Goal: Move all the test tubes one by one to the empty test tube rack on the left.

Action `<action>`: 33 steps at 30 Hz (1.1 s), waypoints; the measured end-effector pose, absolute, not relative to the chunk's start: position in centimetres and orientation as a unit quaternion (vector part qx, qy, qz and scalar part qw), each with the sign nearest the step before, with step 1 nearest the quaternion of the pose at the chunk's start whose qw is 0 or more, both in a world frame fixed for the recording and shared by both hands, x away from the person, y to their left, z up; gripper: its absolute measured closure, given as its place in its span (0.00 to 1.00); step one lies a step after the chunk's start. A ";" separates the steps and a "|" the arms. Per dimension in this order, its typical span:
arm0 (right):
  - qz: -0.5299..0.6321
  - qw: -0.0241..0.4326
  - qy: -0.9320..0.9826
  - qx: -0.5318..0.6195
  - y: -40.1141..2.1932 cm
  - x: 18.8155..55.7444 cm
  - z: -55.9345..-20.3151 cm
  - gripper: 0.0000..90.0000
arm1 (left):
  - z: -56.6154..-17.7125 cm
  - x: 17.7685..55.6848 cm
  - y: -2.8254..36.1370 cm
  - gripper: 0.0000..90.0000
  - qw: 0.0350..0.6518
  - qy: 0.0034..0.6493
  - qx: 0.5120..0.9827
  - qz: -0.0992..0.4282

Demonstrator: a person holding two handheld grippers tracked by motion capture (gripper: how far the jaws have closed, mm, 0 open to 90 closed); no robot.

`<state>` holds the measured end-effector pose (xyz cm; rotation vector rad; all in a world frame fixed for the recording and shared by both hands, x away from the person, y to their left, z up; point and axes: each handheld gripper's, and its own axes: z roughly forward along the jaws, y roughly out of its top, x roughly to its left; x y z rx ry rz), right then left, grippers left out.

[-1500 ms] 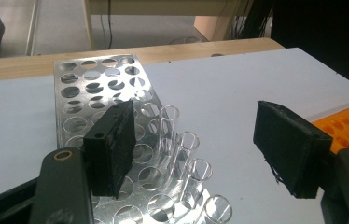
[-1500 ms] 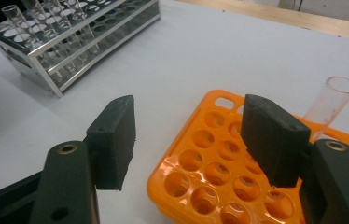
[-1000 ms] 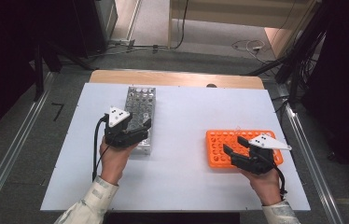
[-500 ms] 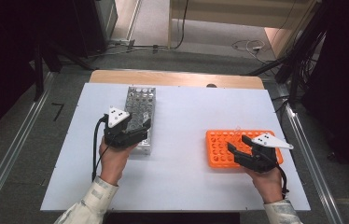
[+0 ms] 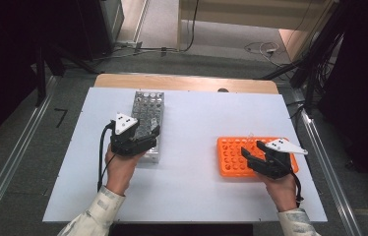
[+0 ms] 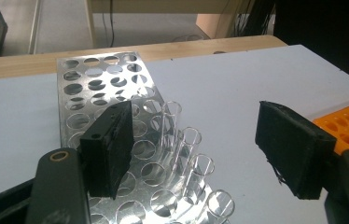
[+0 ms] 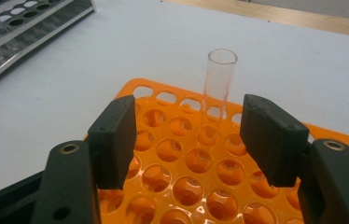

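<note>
Glass tube [image 7: 219,88] upright in orange rack [image 7: 182,163]

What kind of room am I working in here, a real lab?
Probably a lab-style test bench, not a working wet lab: a metal tube rack and an orange rack with clear test tubes on a white table, loose cables behind.

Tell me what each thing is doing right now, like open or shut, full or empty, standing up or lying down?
Left gripper: open, holding nothing, over the metal rack.
Right gripper: open, holding nothing, over the orange rack.
Metal rack: flat on the table, mostly empty holes.
Glass tubes: empty, standing in a row in the metal rack.
Orange rack: flat on the table, nearly all holes empty.
Single tube: empty, upright in the orange rack.
</note>
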<state>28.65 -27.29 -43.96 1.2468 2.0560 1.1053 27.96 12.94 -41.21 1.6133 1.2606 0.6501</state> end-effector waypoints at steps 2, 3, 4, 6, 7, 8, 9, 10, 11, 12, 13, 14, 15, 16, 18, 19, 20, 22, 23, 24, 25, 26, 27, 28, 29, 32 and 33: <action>0.402 0.247 0.753 0.458 -27.3 29.0 -44.1 0.39 | -41.2 28.0 12.9 0.31 0.477 0.516 0.660 0.266; 0.400 0.247 0.752 0.461 -27.2 29.1 -44.2 0.39 | -41.2 28.0 12.9 0.31 0.477 0.516 0.660 0.266; 0.400 0.248 0.752 0.462 -27.2 29.3 -44.3 0.39 | -41.2 28.0 13.0 0.31 0.477 0.516 0.660 0.266; 0.399 0.251 0.751 0.463 -27.1 29.5 -44.4 0.39 | -41.2 28.0 13.0 0.31 0.476 0.516 0.660 0.266; 0.399 0.251 0.751 0.463 -27.1 29.6 -44.4 0.39 | -41.2 28.0 13.0 0.31 0.476 0.516 0.660 0.266; 0.397 0.252 0.750 0.464 -27.1 29.7 -44.5 0.39 | -41.2 28.0 12.9 0.31 0.476 0.516 0.660 0.266; 0.396 0.253 0.751 0.465 -27.1 29.8 -44.6 0.39 | -41.2 28.0 12.9 0.31 0.477 0.516 0.660 0.265; 0.395 0.253 0.750 0.467 -27.1 30.0 -44.6 0.39 | -41.2 28.0 12.9 0.31 0.477 0.516 0.660 0.265; 0.394 0.254 0.750 0.466 -27.1 30.0 -44.7 0.39 | -41.2 28.0 12.9 0.31 0.477 0.515 0.661 0.265; 0.394 0.255 0.750 0.467 -27.1 30.2 -44.7 0.39 | -41.2 28.0 12.9 0.31 0.477 0.515 0.661 0.265; 0.394 0.255 0.748 0.469 -27.1 30.2 -44.8 0.39 | -41.2 28.0 12.8 0.31 0.477 0.515 0.660 0.265; 0.393 0.256 0.748 0.469 -27.1 30.3 -44.8 0.40 | -41.2 28.0 12.8 0.31 0.477 0.515 0.661 0.265; 0.393 0.256 0.747 0.470 -27.1 30.4 -44.9 0.40 | -41.2 28.0 12.8 0.31 0.477 0.515 0.661 0.265; 0.392 0.256 0.748 0.471 -27.1 30.5 -44.9 0.41 | -41.2 28.0 12.8 0.31 0.477 0.514 0.662 0.264; 0.390 0.255 0.747 0.473 -27.1 30.7 -45.1 0.42 | -41.2 28.0 12.8 0.31 0.478 0.514 0.662 0.264; 0.391 0.255 0.748 0.473 -27.1 30.8 -45.1 0.43 | -41.2 27.9 12.8 0.31 0.478 0.514 0.662 0.264; 0.390 0.254 0.747 0.475 -27.1 30.9 -45.2 0.44 | -41.2 28.0 12.8 0.31 0.478 0.514 0.662 0.265; 0.390 0.256 0.747 0.473 -27.1 31.1 -45.3 0.46 | -41.3 28.0 12.8 0.31 0.477 0.514 0.662 0.264; 0.389 0.255 0.747 0.476 -27.1 31.1 -45.3 0.47 | -41.3 28.0 12.8 0.31 0.477 0.514 0.662 0.264; 0.389 0.255 0.746 0.477 -27.1 31.2 -45.4 0.48 | -41.3 28.0 12.8 0.31 0.477 0.514 0.662 0.264; 0.389 0.256 0.745 0.477 -27.1 31.3 -45.4 0.50 | -41.2 28.0 12.8 0.31 0.477 0.514 0.662 0.264; 0.388 0.256 0.745 0.478 -27.1 31.3 -45.4 0.51 | -41.2 28.0 12.7 0.31 0.477 0.514 0.662 0.264; 0.390 0.255 0.745 0.477 -27.1 31.4 -45.4 0.53 | -41.2 28.0 12.7 0.31 0.477 0.514 0.662 0.264; 0.390 0.257 0.745 0.476 -27.2 31.4 -45.5 0.54 | -41.2 28.0 12.7 0.31 0.477 0.513 0.663 0.264; 0.390 0.256 0.744 0.478 -27.1 31.5 -45.5 0.55 | -41.3 28.0 12.7 0.31 0.477 0.513 0.663 0.264; 0.388 0.255 0.744 0.481 -27.1 31.6 -45.6 0.58 | -41.3 28.0 12.7 0.31 0.477 0.513 0.663 0.264; 0.387 0.255 0.744 0.482 -27.1 31.6 -45.6 0.59 | -41.3 28.0 12.7 0.31 0.477 0.513 0.663 0.264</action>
